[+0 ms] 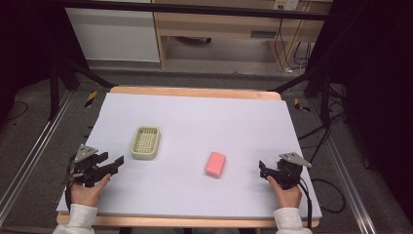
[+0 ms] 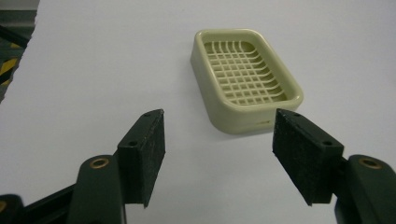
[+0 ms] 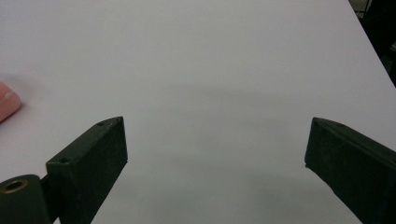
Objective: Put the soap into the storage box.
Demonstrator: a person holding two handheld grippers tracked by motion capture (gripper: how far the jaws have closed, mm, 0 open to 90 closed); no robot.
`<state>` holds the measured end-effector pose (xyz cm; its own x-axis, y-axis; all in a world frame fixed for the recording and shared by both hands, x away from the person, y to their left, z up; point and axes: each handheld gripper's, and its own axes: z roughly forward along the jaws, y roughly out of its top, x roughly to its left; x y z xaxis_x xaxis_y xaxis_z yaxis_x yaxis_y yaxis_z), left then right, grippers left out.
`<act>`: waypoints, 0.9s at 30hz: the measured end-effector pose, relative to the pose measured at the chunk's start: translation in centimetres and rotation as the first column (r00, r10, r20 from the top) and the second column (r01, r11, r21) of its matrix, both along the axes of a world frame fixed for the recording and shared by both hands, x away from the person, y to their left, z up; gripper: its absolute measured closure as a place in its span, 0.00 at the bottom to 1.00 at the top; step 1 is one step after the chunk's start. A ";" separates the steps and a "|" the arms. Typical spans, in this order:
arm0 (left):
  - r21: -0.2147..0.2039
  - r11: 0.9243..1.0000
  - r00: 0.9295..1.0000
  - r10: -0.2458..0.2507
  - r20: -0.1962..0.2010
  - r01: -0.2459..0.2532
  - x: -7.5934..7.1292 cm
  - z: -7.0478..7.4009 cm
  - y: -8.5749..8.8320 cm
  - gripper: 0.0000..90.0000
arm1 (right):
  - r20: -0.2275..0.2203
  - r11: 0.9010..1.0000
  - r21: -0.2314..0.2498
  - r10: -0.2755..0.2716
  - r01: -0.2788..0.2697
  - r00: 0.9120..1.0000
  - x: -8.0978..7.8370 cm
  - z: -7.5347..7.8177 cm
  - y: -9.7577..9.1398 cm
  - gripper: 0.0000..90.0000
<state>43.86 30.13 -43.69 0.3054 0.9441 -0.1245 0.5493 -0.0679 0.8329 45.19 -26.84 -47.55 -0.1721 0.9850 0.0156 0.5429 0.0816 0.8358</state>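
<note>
High view: both grippers' fingers gape empty, left gripper (image 1: 109, 163) near soap dish (image 1: 145, 142), right gripper (image 1: 263, 170) near pink soap (image 1: 215, 164).

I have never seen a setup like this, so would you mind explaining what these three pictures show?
A person sits at a table covered in white, holding a hand-operated two-jaw gripper in each hand. The high view looks down from above: the left gripper and the right gripper rest near the table's near corners. The other two pictures come from cameras riding on each gripper, looking along its black jaws. On the table lie a cream slotted soap dish and a pink soap bar. Both grippers are open and hold nothing.
</note>
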 end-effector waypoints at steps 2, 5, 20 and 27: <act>-0.001 1.000 1.000 -0.009 0.006 0.009 0.0 0.3 -0.3 0.37 | -0.002 1.000 -0.004 0.000 0.000 1.000 0.0 0.0 0.0 0.07; -0.003 1.000 1.000 -0.017 0.013 0.017 0.0 0.7 -0.7 0.36 | 0.001 1.000 -0.006 -0.002 0.002 1.000 0.0 0.0 0.1 0.07; -0.012 0.998 0.997 -0.059 0.050 0.060 0.2 2.4 -2.6 0.34 | -0.001 1.000 -0.003 -0.003 0.003 1.000 -0.1 -0.1 0.1 0.07; -0.008 0.996 0.994 -0.092 0.067 0.093 0.7 3.5 -4.0 0.33 | 0.001 1.000 -0.003 -0.002 0.002 1.000 -0.1 -0.1 0.2 0.07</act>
